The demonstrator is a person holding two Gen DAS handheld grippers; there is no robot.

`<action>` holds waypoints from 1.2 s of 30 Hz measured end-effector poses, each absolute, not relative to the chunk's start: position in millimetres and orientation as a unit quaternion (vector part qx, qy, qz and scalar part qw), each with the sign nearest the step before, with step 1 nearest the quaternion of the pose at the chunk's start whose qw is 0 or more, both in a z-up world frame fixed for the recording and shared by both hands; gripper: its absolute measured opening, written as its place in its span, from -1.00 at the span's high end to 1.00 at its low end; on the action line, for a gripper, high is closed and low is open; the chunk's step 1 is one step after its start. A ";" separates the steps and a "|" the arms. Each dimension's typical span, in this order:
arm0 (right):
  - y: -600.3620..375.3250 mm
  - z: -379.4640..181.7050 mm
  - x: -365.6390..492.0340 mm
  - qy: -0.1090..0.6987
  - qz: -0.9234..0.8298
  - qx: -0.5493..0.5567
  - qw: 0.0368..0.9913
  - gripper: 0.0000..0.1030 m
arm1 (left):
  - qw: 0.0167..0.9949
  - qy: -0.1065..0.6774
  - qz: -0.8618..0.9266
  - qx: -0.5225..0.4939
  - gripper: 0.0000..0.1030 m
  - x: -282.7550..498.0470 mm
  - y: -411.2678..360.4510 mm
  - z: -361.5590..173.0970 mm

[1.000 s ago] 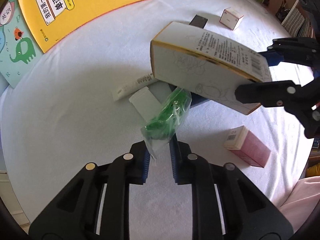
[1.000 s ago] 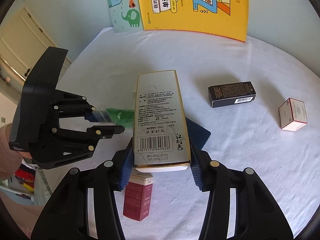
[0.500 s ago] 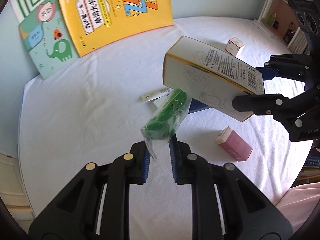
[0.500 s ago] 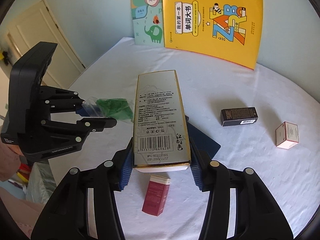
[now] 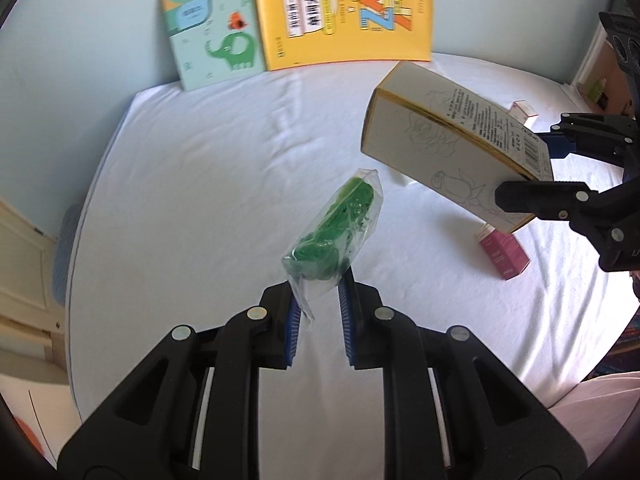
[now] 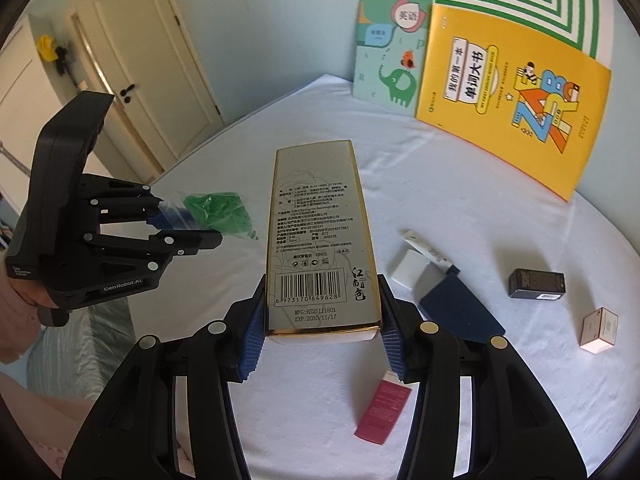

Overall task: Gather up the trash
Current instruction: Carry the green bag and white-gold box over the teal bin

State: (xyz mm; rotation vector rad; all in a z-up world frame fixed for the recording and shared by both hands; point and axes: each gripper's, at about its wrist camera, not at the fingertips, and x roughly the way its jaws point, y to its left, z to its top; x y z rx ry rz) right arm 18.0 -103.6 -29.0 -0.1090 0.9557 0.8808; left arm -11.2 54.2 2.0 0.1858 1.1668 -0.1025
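Left claw [image 5: 316, 300] pinches green bag [image 5: 340, 232] – right [image 6: 322, 332] (raised) clamps gold-edged box [image 6: 320, 240].

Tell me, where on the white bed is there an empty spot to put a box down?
The widest bare stretch of the bed runs from the door-side edge up to the elephant book. Another lies below the yellow book. It is crowded around the navy pouch, black box and red box.

Gold-edged carton [image 6: 320, 240]: barcode 6973170649628, "MFG:RS25111801", "EXP:2030/11/17", "299元"
Left tool [image 6: 188, 226]: "GenRobot.AI" on its body
Yellow book [image 6: 512, 96]: "我的第一本单词大书", large "ZAB"
Green book [image 6: 390, 48]: "英语"
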 end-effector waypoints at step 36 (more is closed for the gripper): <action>239.1 0.6 -161.2 0.387 0.714 -0.221 0.540 0.02 | 0.768 0.555 0.287 -0.142 0.69 -285.7 307.3 -0.9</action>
